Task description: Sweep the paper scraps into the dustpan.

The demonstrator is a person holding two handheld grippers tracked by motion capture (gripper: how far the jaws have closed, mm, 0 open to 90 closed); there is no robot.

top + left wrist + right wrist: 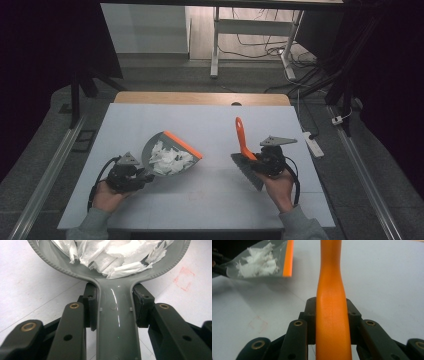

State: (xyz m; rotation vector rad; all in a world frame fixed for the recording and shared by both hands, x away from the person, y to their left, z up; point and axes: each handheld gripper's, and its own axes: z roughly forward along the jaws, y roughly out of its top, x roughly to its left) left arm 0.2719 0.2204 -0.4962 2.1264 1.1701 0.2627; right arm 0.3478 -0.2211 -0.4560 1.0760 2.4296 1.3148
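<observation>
dustpan: grey, orange lip, loaded with torn white paper, left-centre of the desk | your left tool: clamped on the dustpan's handle | brush: orange handle pointing away from you, bristles nearest you, well right of the dustpan | your right tool: closed around the brush handle
</observation>
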